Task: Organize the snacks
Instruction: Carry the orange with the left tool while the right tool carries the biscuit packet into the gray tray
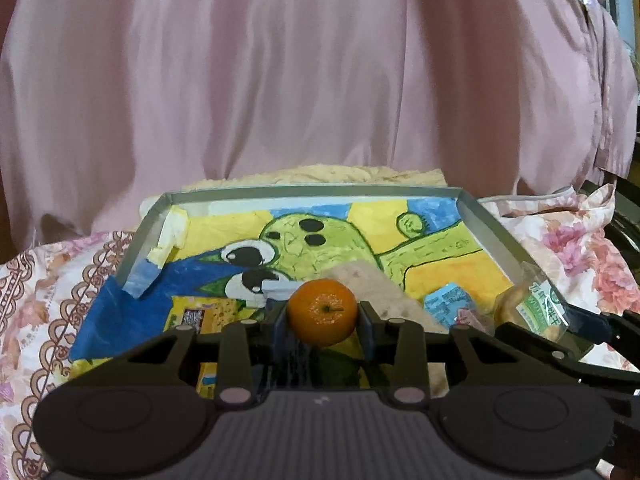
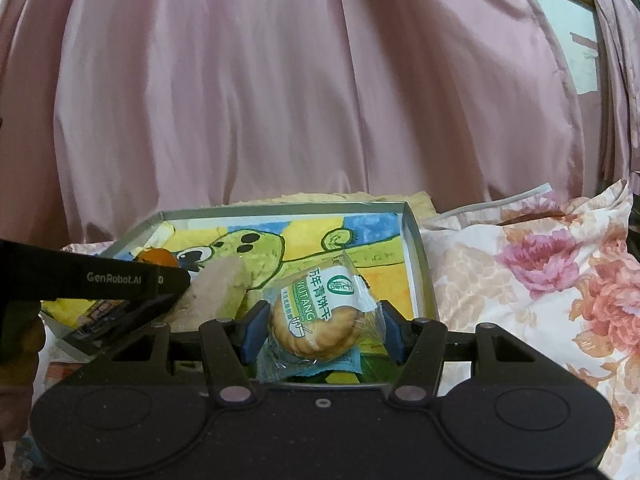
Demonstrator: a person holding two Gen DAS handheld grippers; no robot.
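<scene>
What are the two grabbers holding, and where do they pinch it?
The left gripper pinches the orange by its two sides. The right gripper pinches the cookie packet by its side edges, over the tray.

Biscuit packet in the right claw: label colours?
The biscuit packet has a white label with green print and light blue edges; clearest in the right wrist view.

1. Between my left tongs (image 1: pixel 322 314), the orange (image 1: pixel 322 312) has dimpled, slightly glossy skin.
2. My right tongs (image 2: pixel 316 328) pinch a biscuit packet (image 2: pixel 320 312) of clear, shiny, crinkled plastic.
3. Beyond both, the tray (image 1: pixel 312 191) has matt grey walls lined with painted paper.
4. Behind it hangs a smooth, satiny pink curtain (image 1: pixel 300 72).
</scene>
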